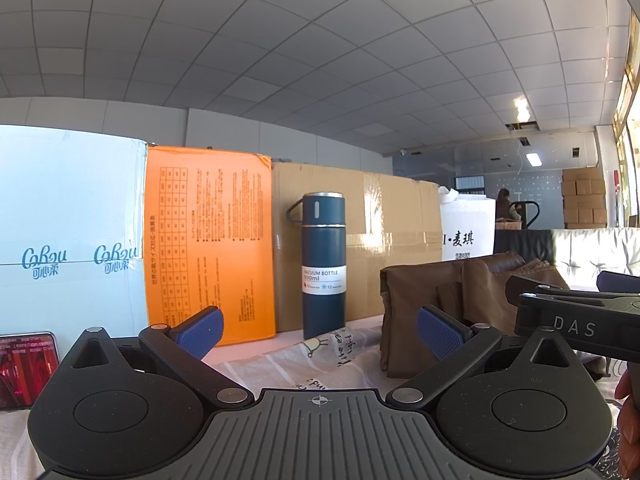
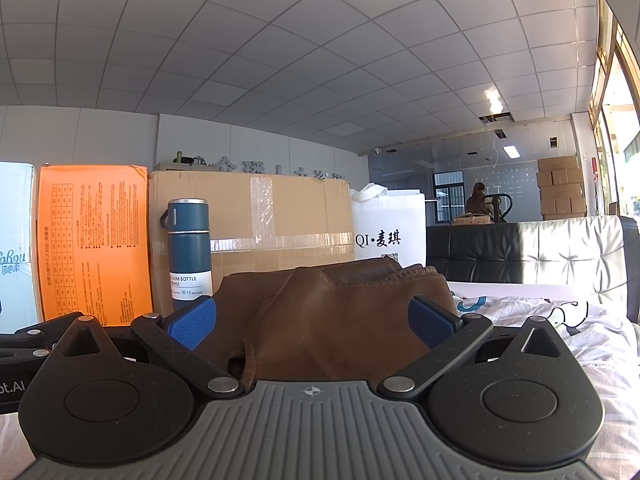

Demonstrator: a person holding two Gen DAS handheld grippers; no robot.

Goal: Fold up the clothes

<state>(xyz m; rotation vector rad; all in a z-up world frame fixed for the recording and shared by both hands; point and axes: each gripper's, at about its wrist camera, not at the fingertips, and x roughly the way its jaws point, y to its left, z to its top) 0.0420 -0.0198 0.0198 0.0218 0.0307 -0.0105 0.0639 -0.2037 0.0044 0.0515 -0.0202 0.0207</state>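
blue-padded and spread wide with nothing held, the right gripper [image 2: 310,322] has the brown garment [image 2: 340,316] bunched between its jaws at twelve o'clock, while the left gripper [image 1: 320,334], equally wide and empty, sees that heap at its two o'clock on the printed sheet [image 1: 280,364]. to fold well, i judge each should pinch one clean edge layer, lift evenly, and steer clear of the vacuum bottle [image 1: 323,264] at eleven.

From my left gripper [image 1: 320,332], bare sheet [image 1: 280,364] lies open at 12 o'clock until the bottle [image 1: 323,264]; folded brown garment [image 1: 424,312] blocks 2 o'clock, boxes [image 1: 208,240] wall 11.
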